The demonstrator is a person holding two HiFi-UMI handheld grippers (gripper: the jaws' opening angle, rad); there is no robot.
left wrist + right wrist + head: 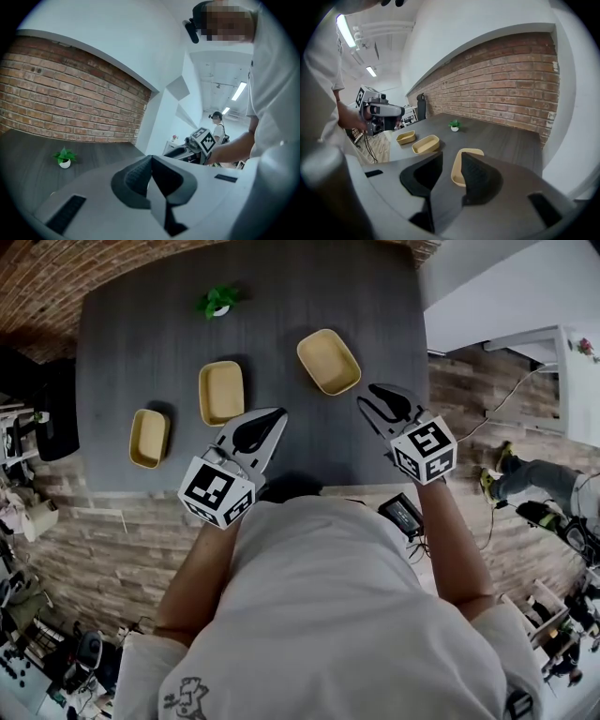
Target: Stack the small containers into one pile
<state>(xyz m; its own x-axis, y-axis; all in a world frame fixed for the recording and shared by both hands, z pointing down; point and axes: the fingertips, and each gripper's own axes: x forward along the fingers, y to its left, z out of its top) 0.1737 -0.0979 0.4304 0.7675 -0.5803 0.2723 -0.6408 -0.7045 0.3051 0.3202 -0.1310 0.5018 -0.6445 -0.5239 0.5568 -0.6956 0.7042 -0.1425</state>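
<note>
Three shallow, tan, rectangular containers with rounded corners lie open side up on the dark grey table (150, 343), none stacked. In the head view the left container (149, 438) sits at the middle left of the frame. The middle container (221, 392) lies just up and to the right of it. The right container (328, 361), turned at an angle, is near the upper centre. A small potted plant (219, 302) stands near the top of the frame.

The only markings to be seen are black-and-white square patterns on each gripper's cube.

The left gripper (272, 420) hangs over the table's near edge, below the middle container and apart from it. Its fingers are pressed together with nothing between them. The right gripper (370, 397) hangs to the lower right of the right container, not touching it. Its fingers are spread, and in its own view that container shows through the gap, lying beyond the tips on the table.
</note>
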